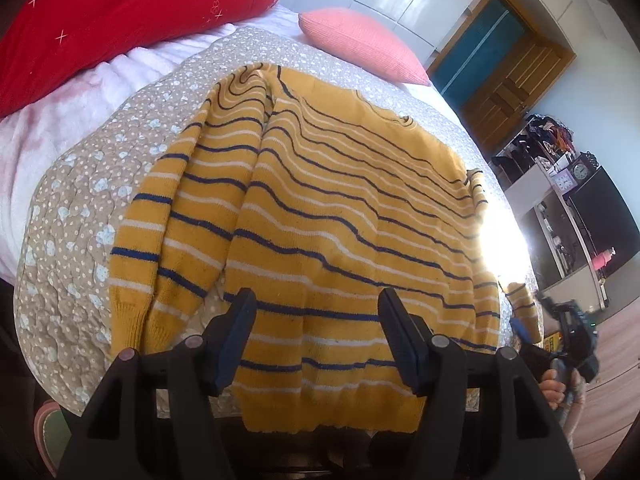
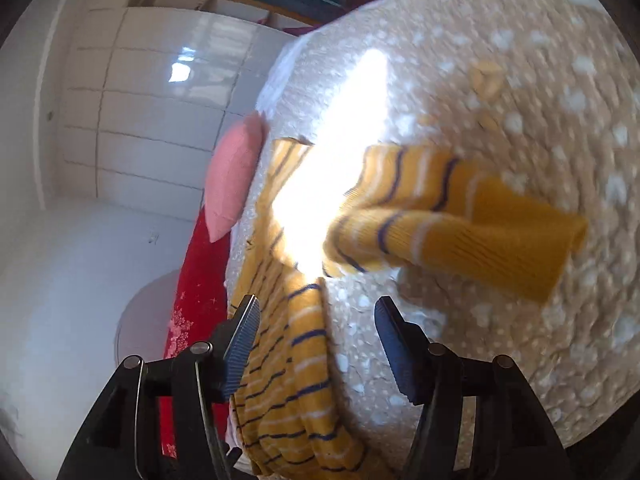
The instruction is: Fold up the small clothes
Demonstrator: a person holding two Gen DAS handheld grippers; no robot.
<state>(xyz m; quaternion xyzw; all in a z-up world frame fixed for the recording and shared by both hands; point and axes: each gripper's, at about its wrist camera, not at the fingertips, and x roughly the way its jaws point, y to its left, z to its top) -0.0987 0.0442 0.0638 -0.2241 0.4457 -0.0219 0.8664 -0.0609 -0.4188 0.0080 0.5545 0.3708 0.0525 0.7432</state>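
A yellow sweater (image 1: 320, 208) with blue and white stripes lies flat on the bed, its hem hanging over the near edge. One sleeve (image 1: 176, 216) is folded down along its left side. My left gripper (image 1: 318, 320) is open just above the hem, holding nothing. My right gripper (image 2: 316, 324) is open and empty over the sweater's right edge (image 2: 296, 360); it also shows at the right in the left wrist view (image 1: 560, 320). The other sleeve (image 2: 460, 216) lies bunched on the quilt beyond the right gripper, its cuff pointing right.
The bed has a beige dotted quilt (image 1: 72, 216). A red pillow (image 1: 120, 12) and a pink pillow (image 1: 368, 44) lie at its far end. Shelves with a clock (image 1: 564, 180) and a wooden door (image 1: 516, 80) stand to the right. Bright sun glare (image 1: 500, 240) covers the sweater's right side.
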